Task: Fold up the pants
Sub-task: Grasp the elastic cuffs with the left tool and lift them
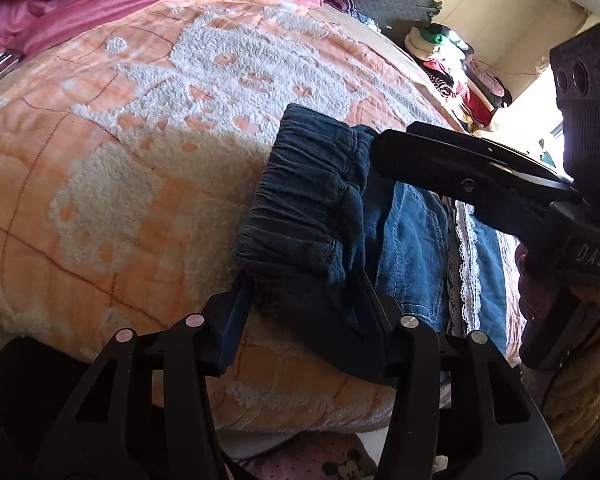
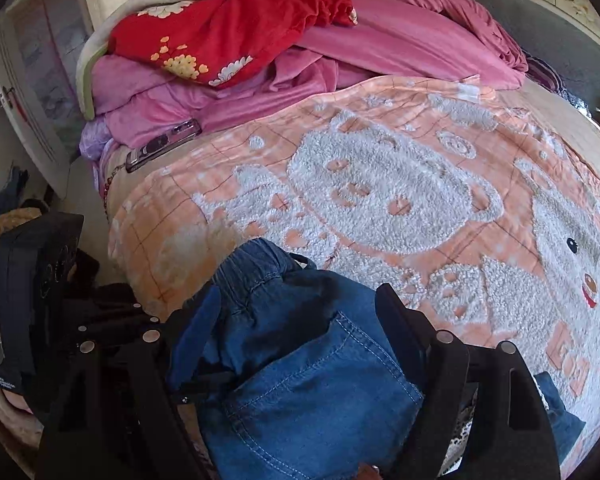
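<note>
Blue denim pants (image 1: 312, 208) with a gathered elastic waistband lie on the near edge of an orange and white fleece blanket (image 1: 140, 128). My left gripper (image 1: 300, 304) is open, its fingers either side of the waistband's near corner. My right gripper (image 1: 384, 148) reaches in from the right over the waistband; its jaws look close together there. In the right wrist view the pants (image 2: 300, 368), back pocket up, fill the space between the right gripper's (image 2: 300, 320) wide-apart fingers. The left gripper's body (image 2: 40, 280) shows at the left.
A lace-trimmed blue garment (image 1: 472, 256) lies right of the pants. Pink bedding (image 2: 380, 44) and a red floral quilt (image 2: 228, 36) are piled at the bed's far end. A phone (image 2: 162, 144) lies by the blanket's left edge. A cabinet (image 2: 40, 92) stands left of the bed.
</note>
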The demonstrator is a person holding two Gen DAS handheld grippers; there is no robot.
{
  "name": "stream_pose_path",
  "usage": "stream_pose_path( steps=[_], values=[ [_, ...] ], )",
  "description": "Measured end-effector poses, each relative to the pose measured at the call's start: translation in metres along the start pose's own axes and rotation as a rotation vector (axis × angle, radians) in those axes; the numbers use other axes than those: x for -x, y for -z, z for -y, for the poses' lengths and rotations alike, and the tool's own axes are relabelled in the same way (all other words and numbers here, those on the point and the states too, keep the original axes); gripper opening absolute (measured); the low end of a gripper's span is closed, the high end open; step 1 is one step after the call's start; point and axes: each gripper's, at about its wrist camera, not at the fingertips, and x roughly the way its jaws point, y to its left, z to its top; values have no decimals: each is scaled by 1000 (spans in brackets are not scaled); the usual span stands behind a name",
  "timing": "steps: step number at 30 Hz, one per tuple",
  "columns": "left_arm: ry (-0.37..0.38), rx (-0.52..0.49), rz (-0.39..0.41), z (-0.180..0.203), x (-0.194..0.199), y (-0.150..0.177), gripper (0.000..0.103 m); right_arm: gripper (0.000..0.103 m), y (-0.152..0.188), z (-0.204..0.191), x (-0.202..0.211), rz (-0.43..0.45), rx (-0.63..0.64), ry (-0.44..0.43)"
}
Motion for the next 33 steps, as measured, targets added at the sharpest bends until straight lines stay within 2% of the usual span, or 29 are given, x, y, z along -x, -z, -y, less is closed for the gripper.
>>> stream_pose_path(
  steps=[7,11,15,16,17,18,22,25,28,33],
  values=[
    [-1,2,-9,-1,-6,-2,43,78,-6,4,-35,-78,10,-39],
    [0,3,-11,-2,-7,-1,43,79,-8,7,-48,-109,-16,-125],
    [1,8,-13,-4,-8,-2,43,79,-6,9,-61,-128,-27,-166],
    [1,10,-14,-4,-8,-2,43,72,-6,9,-63,-127,-29,-180],
    [2,12,-15,-4,-7,-2,43,58,-5,9,-66,-131,-31,-198],
    [2,13,-16,-5,-7,-2,43,56,-5,9,-67,-130,-31,-215],
    [9,18,-16,-6,-7,-4,46,43,-2,15,-56,-84,-43,-244],
    [17,22,-12,-4,-4,-4,54,36,2,22,-39,-38,-70,-283],
    [17,14,-3,3,2,-4,68,35,6,28,-19,16,-94,-321],
    [44,-17,-2,20,7,0,70,35,16,41,20,100,-126,-360]
  ],
)
